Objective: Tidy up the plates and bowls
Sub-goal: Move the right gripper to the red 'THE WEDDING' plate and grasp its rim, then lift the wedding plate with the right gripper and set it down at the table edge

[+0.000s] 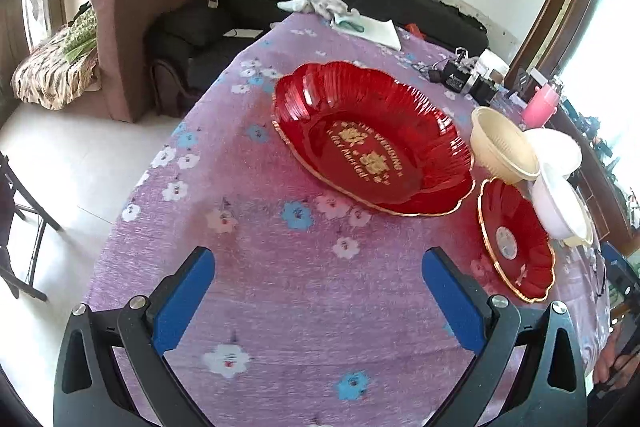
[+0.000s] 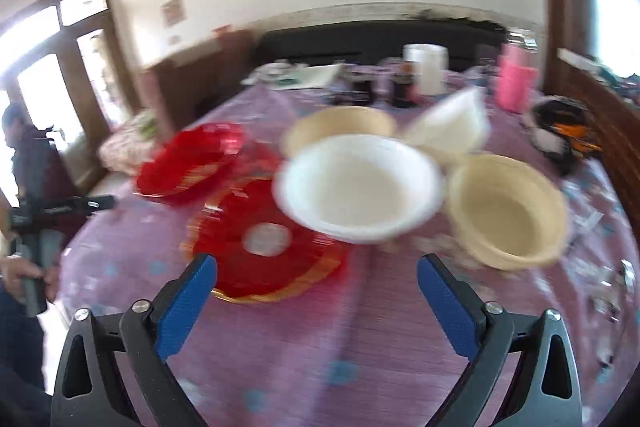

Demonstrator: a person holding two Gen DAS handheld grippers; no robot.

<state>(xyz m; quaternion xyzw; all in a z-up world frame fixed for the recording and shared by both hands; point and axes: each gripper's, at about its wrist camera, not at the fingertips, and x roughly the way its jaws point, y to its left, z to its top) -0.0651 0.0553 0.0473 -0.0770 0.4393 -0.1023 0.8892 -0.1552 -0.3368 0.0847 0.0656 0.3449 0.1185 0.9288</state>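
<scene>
The task looks close to its beginning, because nothing is stacked or sorted yet as far as the pictures show. The left gripper [image 1: 318,267] is released, its jaws wide apart and empty, hovering over the tabletop [image 1: 260,291]. Ahead of it lies the large red plate [image 1: 372,139], and to its front right the small red plate [image 1: 516,239], apart from each other. The right gripper [image 2: 316,277] is also released and holds nothing. Just ahead of it is a white bowl [image 2: 358,187], which seems to overlap the small red plate [image 2: 264,255]; the blur makes this uncertain. A cream bowl [image 2: 510,211] is to its front right, and two more bowls stand behind. Plates and bowls remain to be gathered by kind.
</scene>
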